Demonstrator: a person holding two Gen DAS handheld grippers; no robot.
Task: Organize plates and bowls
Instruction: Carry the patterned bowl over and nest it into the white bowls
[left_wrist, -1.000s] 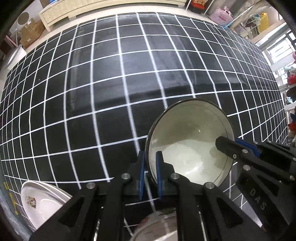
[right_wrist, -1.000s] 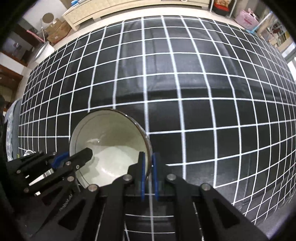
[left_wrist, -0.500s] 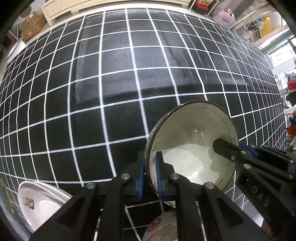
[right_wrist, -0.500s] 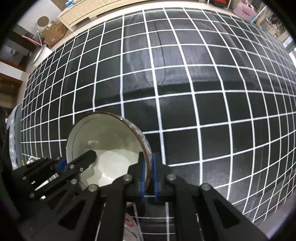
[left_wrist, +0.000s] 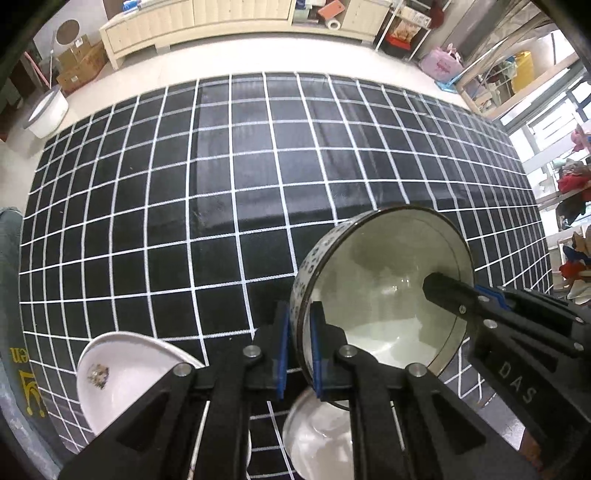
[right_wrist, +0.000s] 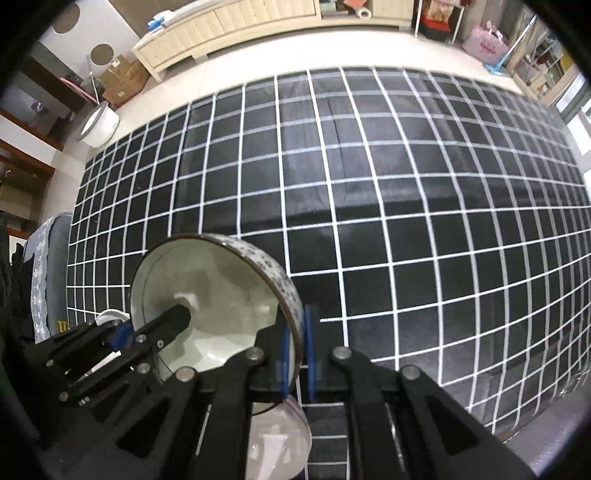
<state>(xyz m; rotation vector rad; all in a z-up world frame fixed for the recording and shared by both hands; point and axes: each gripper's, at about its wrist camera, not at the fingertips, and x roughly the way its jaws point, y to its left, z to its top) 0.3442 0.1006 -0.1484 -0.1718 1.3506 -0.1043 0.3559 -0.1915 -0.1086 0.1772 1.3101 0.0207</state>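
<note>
Black cloth ruled with a white grid (left_wrist: 229, 192) covers the table and fills most of both wrist views, with pale floor and one long cream cabinet (left_wrist: 199, 18) along the top of each frame. Two grippers hold one speckled bowl (left_wrist: 384, 291) clear of the cloth, tilted so that its pale glazed inside faces the cameras. At lower centre of the left wrist view, the left gripper (left_wrist: 298, 349) is clamped on the bowl's near rim, one blue pad outside the wall and one inside. At lower centre of the right wrist view, the right gripper (right_wrist: 295, 354) is clamped on the opposite rim in the same way, and each gripper's black fingers reach into the other's frame. Beneath the raised bowl, at the bottom edge of both views, sits one white bowl (left_wrist: 317, 439), partly hidden by the gripper arms. One white plate (left_wrist: 118, 373) with a small printed motif lies at lower left of the left wrist view. One white basin (right_wrist: 99, 127) stands on the floor at upper left.
</note>
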